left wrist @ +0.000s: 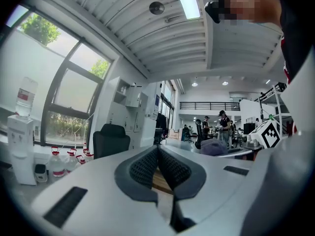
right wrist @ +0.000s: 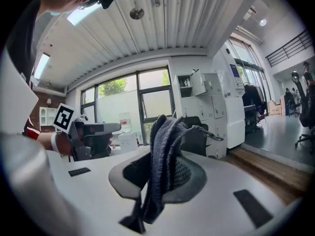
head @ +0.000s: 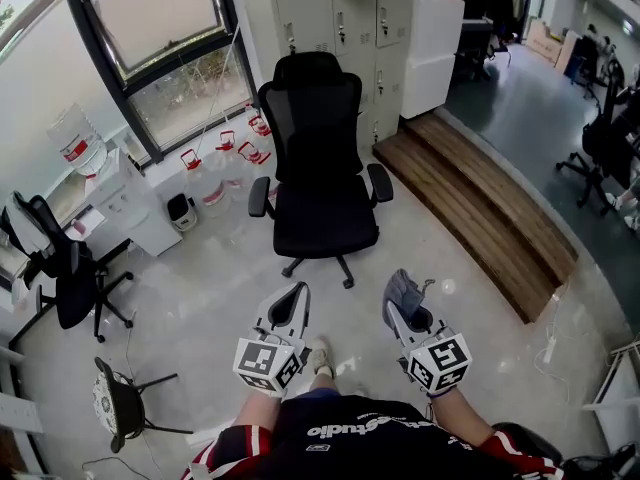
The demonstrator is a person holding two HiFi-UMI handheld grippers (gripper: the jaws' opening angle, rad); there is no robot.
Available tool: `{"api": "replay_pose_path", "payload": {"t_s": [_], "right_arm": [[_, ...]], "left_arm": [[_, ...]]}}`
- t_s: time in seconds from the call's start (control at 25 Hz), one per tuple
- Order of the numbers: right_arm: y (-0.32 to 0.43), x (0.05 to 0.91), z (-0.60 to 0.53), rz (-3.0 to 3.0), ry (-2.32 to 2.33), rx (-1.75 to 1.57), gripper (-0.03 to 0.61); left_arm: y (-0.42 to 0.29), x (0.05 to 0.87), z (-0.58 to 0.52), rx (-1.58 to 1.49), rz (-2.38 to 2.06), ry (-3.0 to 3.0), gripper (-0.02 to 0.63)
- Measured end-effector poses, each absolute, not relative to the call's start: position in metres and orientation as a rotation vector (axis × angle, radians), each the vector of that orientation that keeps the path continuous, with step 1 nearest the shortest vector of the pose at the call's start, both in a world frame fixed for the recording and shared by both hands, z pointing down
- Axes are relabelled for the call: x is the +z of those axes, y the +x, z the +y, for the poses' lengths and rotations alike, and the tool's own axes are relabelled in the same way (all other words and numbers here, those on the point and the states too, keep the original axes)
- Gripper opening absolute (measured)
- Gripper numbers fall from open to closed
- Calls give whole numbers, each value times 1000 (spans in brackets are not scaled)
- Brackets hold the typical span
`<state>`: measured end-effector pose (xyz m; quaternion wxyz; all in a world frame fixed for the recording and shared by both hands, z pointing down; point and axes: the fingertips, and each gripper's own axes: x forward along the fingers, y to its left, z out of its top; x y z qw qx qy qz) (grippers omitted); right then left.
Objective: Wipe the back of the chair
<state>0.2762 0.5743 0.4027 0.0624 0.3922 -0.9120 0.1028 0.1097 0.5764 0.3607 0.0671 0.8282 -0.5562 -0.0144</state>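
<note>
A black office chair (head: 318,158) with a mesh back stands in the middle of the floor, its seat facing me. It shows small in the left gripper view as the chair (left wrist: 110,139) and partly behind the cloth in the right gripper view as the chair (right wrist: 197,139). My right gripper (head: 403,306) is shut on a dark grey cloth (head: 404,290), which hangs between the jaws as the cloth (right wrist: 162,166). My left gripper (head: 292,303) is shut with nothing in it, its pads (left wrist: 145,166) touching. Both grippers are held low, well short of the chair.
A white cabinet (head: 345,28) stands behind the chair. Water jugs (head: 225,158) line the window wall. A wooden step (head: 480,208) runs to the right. Another black chair (head: 60,268) and a small stool (head: 115,403) stand at the left. A water dispenser (head: 115,193) is near the window.
</note>
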Motion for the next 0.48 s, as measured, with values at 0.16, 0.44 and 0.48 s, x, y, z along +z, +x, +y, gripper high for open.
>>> {"api": "replay_pose_path", "payload": {"t_s": [0.16, 0.44, 0.48], "right_arm": [[250, 402, 526, -2741, 1185, 293, 72], [171, 380, 435, -2755, 1157, 221, 72], [161, 376, 423, -2757, 1156, 213, 72]], "left_arm": [[79, 364, 530, -69, -1673, 2479, 25], [10, 344, 439, -106, -1676, 2504, 25], [2, 341, 426, -112, -1670, 2511, 25]]}}
